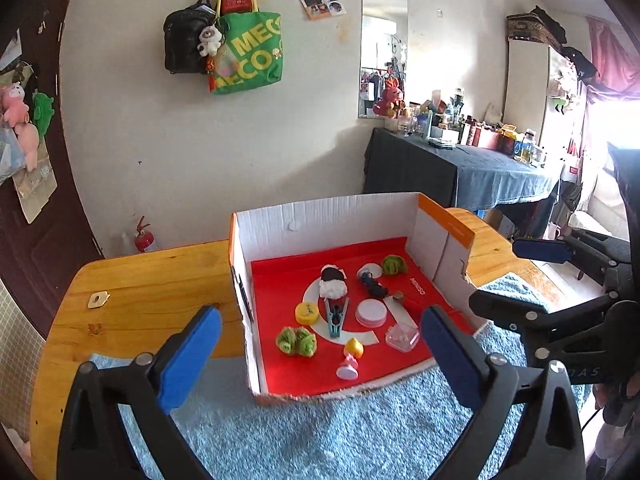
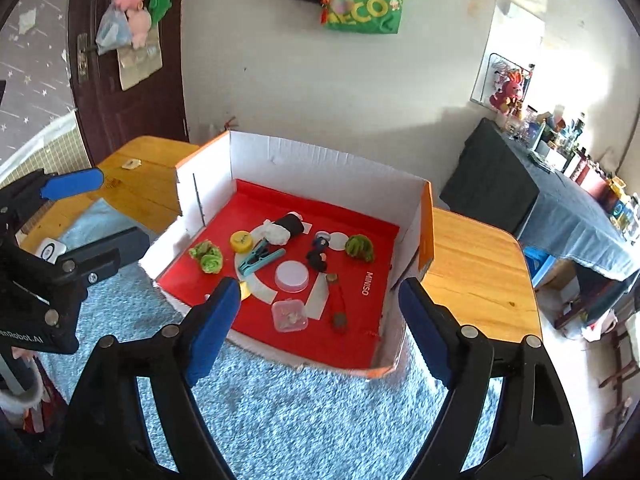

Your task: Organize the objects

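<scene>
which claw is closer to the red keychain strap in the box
Right. The red keychain strap lies just ahead of the open right claw, nearer its right finger. The left claw, also open, sits on the box's opposite side, near the green pompoms.

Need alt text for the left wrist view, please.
Open left gripper, holding nothing, points down at a white cardboard box with a red floor scattered with small items: yellow cap, teal clip, green pom-poms. Box sits on a blue rug.

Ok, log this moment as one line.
left gripper: open, empty | right gripper: open, empty | box: small items inside, on blue mat
</scene>
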The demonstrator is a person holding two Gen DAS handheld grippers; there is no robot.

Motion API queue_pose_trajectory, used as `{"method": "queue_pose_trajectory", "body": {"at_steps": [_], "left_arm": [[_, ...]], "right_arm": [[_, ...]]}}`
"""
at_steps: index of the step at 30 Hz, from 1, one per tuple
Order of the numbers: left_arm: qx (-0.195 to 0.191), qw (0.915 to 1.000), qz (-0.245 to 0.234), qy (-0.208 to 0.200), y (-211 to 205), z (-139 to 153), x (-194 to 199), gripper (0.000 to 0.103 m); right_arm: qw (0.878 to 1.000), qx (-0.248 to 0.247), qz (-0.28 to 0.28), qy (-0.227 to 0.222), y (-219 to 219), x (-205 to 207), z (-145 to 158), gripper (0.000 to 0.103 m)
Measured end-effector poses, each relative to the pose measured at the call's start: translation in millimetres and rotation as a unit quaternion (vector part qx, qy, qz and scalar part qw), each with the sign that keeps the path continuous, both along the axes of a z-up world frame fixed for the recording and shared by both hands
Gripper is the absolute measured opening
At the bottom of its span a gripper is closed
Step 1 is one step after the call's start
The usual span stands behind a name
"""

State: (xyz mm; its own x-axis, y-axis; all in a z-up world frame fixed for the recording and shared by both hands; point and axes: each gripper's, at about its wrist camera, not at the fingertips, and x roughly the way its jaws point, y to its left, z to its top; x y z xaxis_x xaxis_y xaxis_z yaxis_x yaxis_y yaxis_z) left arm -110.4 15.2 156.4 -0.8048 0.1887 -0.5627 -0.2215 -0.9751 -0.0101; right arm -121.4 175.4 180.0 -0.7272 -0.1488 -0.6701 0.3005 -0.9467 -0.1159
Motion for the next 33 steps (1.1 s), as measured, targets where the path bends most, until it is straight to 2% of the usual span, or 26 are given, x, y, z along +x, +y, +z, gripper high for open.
{"method": "queue_pose_trajectory", "body": {"at_steps": [5,7,10,17,26,33], "left_arm": [[0.018,0.9998,0.006,-0.007,-3.9,-10.6,16.3,0.103],[0.024,0.9996,0.011,-0.009,-6.5,-17.3,23.6,0.103],[0.027,0.9994,0.016,-0.016,-8.8,-28.6,34.1,0.103],[0.039,0.9977,0.025,-0.049,-11.9,-62.6,46.6,0.103],[0.034,0.9937,0.033,-0.101,-6.1,-106.1,38.5,0.103],[0.028,0.9907,0.046,-0.125,-5.6,-126.8,31.6,0.103]], "right_arm": [[1.000,-0.024,-0.003,0.013,6.7,21.5,-4.6,0.086],[0.999,-0.045,-0.003,0.008,10.8,28.0,-10.6,0.090],[0.997,-0.077,-0.006,-0.001,17.8,37.7,-22.7,0.091],[0.996,-0.085,-0.030,0.000,25.2,55.7,-54.3,0.093],[0.995,-0.074,-0.045,-0.040,24.6,51.5,-94.9,0.093],[0.994,-0.064,-0.068,-0.066,30.3,45.7,-118.6,0.093]]}}
